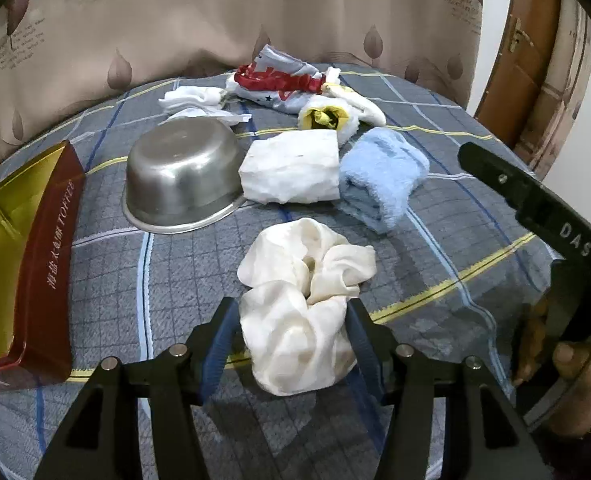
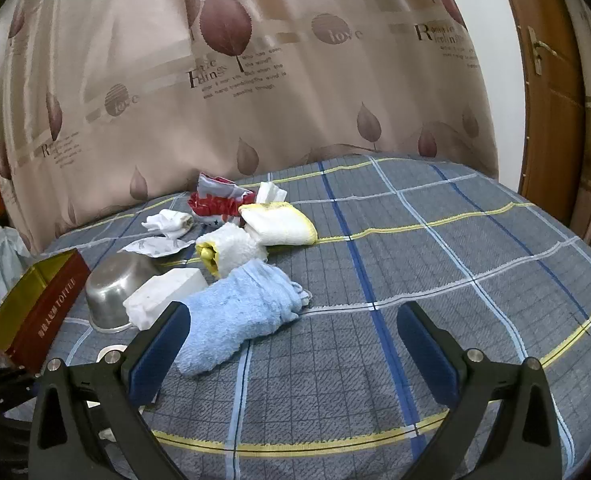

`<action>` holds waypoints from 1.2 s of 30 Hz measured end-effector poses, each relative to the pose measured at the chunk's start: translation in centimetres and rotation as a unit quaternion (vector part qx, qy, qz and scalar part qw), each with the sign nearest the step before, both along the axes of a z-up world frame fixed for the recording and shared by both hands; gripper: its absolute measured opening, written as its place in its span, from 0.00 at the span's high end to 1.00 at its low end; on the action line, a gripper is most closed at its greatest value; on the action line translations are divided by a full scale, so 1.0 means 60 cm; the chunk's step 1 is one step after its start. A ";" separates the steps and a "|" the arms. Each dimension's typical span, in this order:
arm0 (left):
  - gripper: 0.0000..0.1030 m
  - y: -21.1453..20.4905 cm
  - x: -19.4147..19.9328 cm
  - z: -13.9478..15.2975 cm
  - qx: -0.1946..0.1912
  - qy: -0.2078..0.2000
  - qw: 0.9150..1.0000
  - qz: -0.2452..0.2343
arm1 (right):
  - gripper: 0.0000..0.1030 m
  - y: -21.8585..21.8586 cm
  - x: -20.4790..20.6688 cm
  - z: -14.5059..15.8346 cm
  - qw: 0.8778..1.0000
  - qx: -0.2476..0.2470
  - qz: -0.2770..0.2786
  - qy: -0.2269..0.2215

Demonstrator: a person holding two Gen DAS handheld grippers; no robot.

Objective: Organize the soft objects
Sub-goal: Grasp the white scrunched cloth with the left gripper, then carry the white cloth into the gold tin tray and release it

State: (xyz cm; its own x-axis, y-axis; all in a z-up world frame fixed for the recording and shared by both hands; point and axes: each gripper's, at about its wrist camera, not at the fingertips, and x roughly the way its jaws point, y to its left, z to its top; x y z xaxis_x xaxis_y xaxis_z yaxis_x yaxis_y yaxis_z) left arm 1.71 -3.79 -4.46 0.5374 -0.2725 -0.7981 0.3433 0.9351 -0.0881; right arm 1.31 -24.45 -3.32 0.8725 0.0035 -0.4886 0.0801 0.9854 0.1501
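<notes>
My left gripper [image 1: 293, 336] has its two blue pads against the sides of a crumpled cream cloth [image 1: 303, 296] on the plaid table cover. Beyond it lie a folded light blue towel [image 1: 379, 176], a white folded cloth [image 1: 291, 172], a rolled white-and-yellow cloth [image 1: 327, 118], white socks [image 1: 191, 98] and a red-and-grey garment [image 1: 279, 80]. My right gripper [image 2: 291, 350] is open and empty above the cover; the blue towel [image 2: 235, 312] lies beside its left finger [image 2: 159, 352]. It shows at the right of the left wrist view [image 1: 535, 204].
An overturned steel bowl [image 1: 179, 176] sits left of the white cloth. An open red and gold toffee box [image 1: 27, 256] stands at the table's left edge. A curtain hangs behind the table and a wooden door [image 2: 551, 92] is at the right.
</notes>
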 end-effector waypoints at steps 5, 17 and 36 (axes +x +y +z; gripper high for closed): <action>0.76 0.005 -0.002 -0.008 -0.012 -0.004 1.000 0.004 | 0.00 -0.004 0.002 -0.001 1.000 0.007 0.000 0.003; 0.89 0.021 -0.006 0.019 -0.013 -0.025 0.998 0.048 | 0.00 -0.007 0.005 -0.001 1.000 0.014 0.001 0.007; 0.89 0.124 -0.002 0.125 0.004 -0.093 0.987 0.132 | 0.00 -0.001 0.008 -0.007 1.000 -0.001 -0.001 0.016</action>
